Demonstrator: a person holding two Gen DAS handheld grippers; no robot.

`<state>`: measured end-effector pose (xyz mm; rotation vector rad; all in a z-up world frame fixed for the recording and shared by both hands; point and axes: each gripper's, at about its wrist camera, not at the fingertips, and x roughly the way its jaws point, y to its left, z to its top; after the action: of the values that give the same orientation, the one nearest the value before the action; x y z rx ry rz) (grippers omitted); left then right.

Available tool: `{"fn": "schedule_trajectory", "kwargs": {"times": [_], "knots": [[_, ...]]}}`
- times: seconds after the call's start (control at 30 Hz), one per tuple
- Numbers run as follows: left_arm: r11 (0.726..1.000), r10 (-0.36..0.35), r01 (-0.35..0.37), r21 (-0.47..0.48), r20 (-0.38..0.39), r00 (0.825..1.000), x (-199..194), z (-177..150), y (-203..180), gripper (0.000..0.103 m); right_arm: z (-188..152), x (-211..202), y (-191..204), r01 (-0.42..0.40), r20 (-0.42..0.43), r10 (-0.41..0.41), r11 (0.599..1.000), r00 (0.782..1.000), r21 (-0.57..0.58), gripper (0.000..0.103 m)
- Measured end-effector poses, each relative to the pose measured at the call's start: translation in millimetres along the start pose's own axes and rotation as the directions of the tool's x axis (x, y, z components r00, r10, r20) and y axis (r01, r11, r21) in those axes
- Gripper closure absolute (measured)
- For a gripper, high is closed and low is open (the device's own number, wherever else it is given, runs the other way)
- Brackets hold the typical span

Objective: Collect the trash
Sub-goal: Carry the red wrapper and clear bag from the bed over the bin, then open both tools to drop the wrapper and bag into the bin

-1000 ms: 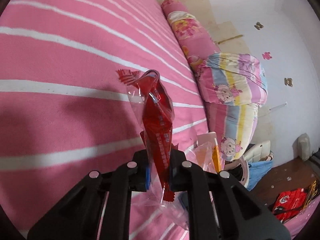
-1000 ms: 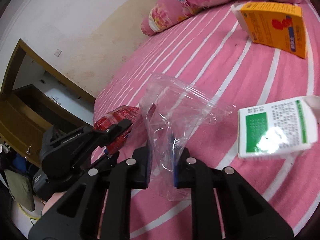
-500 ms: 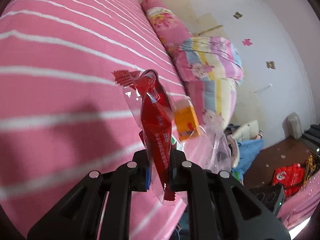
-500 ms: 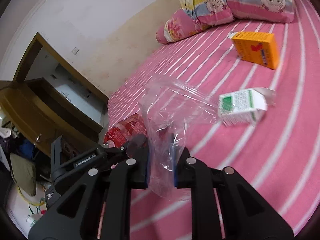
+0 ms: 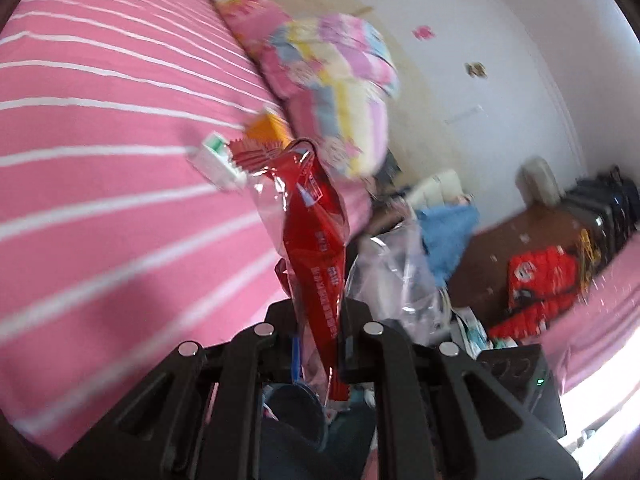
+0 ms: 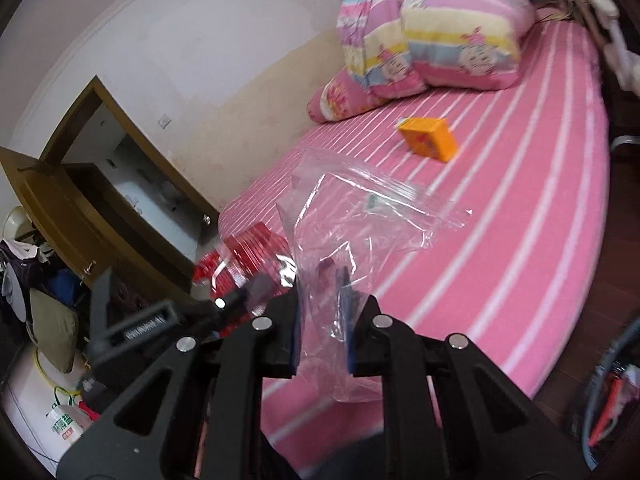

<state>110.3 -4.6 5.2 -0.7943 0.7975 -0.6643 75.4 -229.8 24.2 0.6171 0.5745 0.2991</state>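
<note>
My left gripper is shut on a red snack wrapper that stands up between its fingers, held off the bed. My right gripper is shut on a clear plastic zip bag, held above the foot of the pink striped bed. The left gripper with the red wrapper shows just left of the bag in the right wrist view. The bag also shows in the left wrist view. An orange box lies on the bed; a white and green carton lies beside the orange box.
Striped pillows and a pink bolster lie at the head of the bed. A wooden door and clutter stand at the left. A dark wooden floor with a red bag lies beside the bed.
Both grippers have pulled back and up from the bed with wrapper and bag still held. The boxes on the bed now look farther away. The left view has swung toward the room.
</note>
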Motion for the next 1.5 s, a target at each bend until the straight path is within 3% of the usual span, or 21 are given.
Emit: {"fn": "schedule_trajectory", "kwargs": {"times": [0.23,0.4,0.6,0.7,0.9,1.0,1.13,1.23,1.33,1.4,1.5], "knots": [[0.995,-0.052,0.06,0.076,-0.11,0.993,30.3,-42.0,-61.6,0.092,4.8,-88.8,-30.2,0.047,0.086,-0.048,0.999,0.995,0.013,0.087],[0.989,-0.029,0.059,0.133,-0.221,0.975,69.6,-78.1,-91.3,0.092,-2.9,-146.3,-70.2,0.127,0.129,-0.131,0.991,0.983,0.04,0.086],[0.977,0.029,0.061,0.207,-0.407,0.913,134.8,-137.5,-111.0,0.092,-26.0,-191.8,-127.9,0.242,0.118,-0.256,0.963,0.96,0.115,0.086],[0.968,0.079,0.052,0.246,-0.492,0.867,170.7,-170.2,-111.4,0.092,-40.9,-211.0,-163.5,0.3,0.091,-0.318,0.939,0.944,0.167,0.086],[0.935,0.209,0.035,0.352,-0.628,0.75,233.6,-229.6,-110.2,0.092,-65.4,-225.3,-228.8,0.395,0.001,-0.411,0.879,0.912,0.268,0.086],[0.913,0.281,0.03,0.407,-0.681,0.676,265.5,-252.5,-102.8,0.092,-78.1,-222.7,-259.5,0.447,-0.074,-0.447,0.841,0.892,0.304,0.086],[0.892,0.366,0.017,0.451,-0.746,0.557,308.9,-278.8,-79.1,0.091,-92.5,-208.2,-291.0,0.535,-0.183,-0.503,0.78,0.845,0.326,0.086],[0.865,0.442,0.015,0.502,-0.775,0.451,335.7,-299.6,-57.9,0.091,-102.4,-196.4,-313.2,0.577,-0.254,-0.519,0.743,0.816,0.338,0.086],[0.835,0.494,0.027,0.549,-0.771,0.401,352.4,-312.0,-49.2,0.091,-115.0,-186.9,-334.3,0.63,-0.313,-0.549,0.714,0.775,0.305,0.086],[0.823,0.517,0.035,0.566,-0.774,0.367,363.2,-319.2,-40.3,0.089,-121.3,-181.1,-345.8,0.644,-0.346,-0.549,0.702,0.761,0.304,0.086],[0.813,0.541,0.026,0.582,-0.77,0.339,375.8,-326.8,-33.7,0.078,-129.1,-175.1,-362.1,0.663,-0.391,-0.546,0.688,0.741,0.295,0.085]]}}
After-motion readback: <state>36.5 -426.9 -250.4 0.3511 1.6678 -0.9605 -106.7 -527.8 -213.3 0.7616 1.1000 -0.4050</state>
